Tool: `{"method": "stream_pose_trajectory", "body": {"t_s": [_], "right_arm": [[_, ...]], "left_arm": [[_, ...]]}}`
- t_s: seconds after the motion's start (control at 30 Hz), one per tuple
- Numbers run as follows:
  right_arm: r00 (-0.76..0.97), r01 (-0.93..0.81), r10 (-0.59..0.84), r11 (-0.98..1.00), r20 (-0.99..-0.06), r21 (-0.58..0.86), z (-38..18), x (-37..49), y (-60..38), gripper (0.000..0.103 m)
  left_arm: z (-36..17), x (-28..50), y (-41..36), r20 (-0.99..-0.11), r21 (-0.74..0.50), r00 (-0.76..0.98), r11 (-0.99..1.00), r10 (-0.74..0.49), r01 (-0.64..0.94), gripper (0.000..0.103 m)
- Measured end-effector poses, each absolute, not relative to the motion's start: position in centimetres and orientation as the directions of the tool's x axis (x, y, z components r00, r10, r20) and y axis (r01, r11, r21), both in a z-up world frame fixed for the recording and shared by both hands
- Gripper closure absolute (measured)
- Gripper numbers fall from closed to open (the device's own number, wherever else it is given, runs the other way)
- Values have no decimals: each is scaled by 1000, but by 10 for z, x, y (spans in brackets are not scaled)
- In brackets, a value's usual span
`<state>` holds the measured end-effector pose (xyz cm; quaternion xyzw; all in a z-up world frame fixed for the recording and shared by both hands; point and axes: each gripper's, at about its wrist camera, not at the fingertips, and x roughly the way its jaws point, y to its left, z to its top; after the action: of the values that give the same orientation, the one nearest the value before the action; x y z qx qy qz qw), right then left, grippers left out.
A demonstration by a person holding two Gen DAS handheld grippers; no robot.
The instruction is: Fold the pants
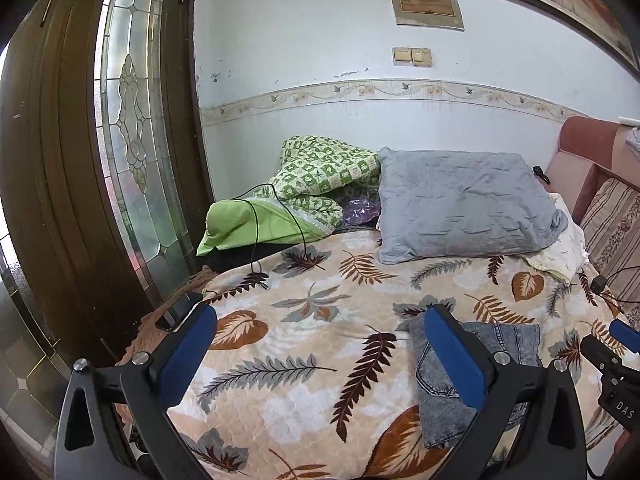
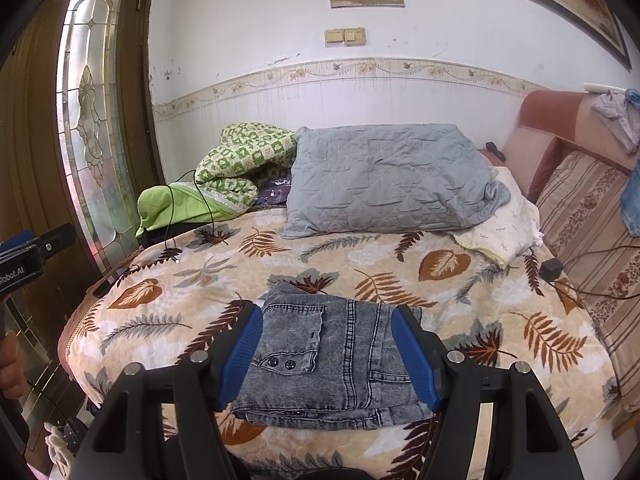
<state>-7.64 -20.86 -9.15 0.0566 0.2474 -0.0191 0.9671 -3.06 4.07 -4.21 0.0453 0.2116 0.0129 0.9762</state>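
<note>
I am holding both tongs above the near edge of the bed, and both are standing released with nothing between the blue pads. The right tongs (image 2: 326,354) are hovering over the pants (image 2: 328,364), grey washed denim folded into a compact rectangle lying flat on the leaf-print bedspread (image 2: 400,276); in the right wrist view the bundle is sitting squarely between the two spread fingers, its folded edge nearest me and a pocket flap with two dark snaps showing just inside the left pad. I cannot tell whether the pads are touching the cloth. The left tongs (image 1: 320,354) are opening wide over bare bedspread, with the pants (image 1: 500,344) lying partly behind their right finger, off to that side. Beyond both tongs, a grey quilted pillow (image 2: 384,180) is resting at the far side of the bed, and a green patterned quilt (image 1: 320,176) is bunching to its left with a thin black cable (image 1: 260,220) trailing over it. A dark phone-like slab (image 1: 178,312) is lying at the bed's edge just ahead of the left tongs' left finger. A hand (image 2: 12,364) is showing at the left border of the right wrist view.
</note>
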Motion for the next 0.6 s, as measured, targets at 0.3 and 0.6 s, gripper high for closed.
{"method": "stream_pose_trajectory", "body": {"t_s": [0.3, 0.6], "right_arm": [[867, 69, -5, 991, -498, 112, -99, -66, -213, 33], [857, 74, -1, 990, -516, 120, -105, -57, -216, 33]], "left_arm": [[-47, -19, 38, -457, 78, 889, 997, 28, 9, 0], [-51, -9, 38, -487, 62, 873, 998, 19, 12, 0]]}}
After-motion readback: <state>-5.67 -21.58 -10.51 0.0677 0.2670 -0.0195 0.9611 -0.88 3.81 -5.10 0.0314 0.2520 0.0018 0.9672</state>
